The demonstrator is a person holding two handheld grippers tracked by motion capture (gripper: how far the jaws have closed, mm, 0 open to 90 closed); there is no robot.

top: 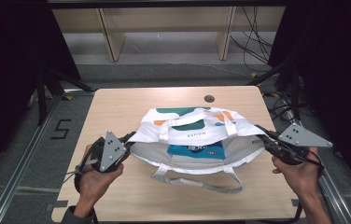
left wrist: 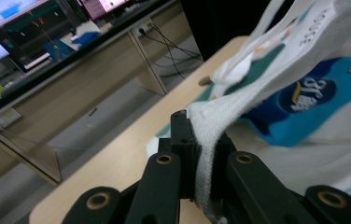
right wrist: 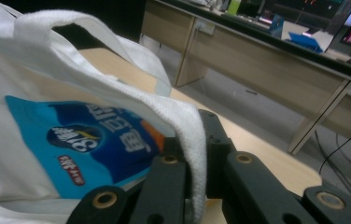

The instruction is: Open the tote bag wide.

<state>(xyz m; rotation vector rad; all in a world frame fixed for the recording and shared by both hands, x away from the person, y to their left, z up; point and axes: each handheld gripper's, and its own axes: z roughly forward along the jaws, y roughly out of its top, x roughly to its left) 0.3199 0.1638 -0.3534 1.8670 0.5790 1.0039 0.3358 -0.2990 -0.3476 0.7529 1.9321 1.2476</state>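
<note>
Blue packet [top: 196,150] inside white tote bag [top: 187,135], rim pinched in both clamped tongs [top: 128,140] [top: 263,138].

The high view looks forward and down over the pale wooden counter [top: 117,196] from above. Each gripper view sits close behind its own claw, facing inward along the counter. All three share the white printed fabric tote bag [top: 190,132] [left wrist: 276,70] [right wrist: 47,60].

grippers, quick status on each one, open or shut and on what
Left claw: shut on the tote bag rim.
Right claw: shut on the tote bag rim, opposite side.
</note>
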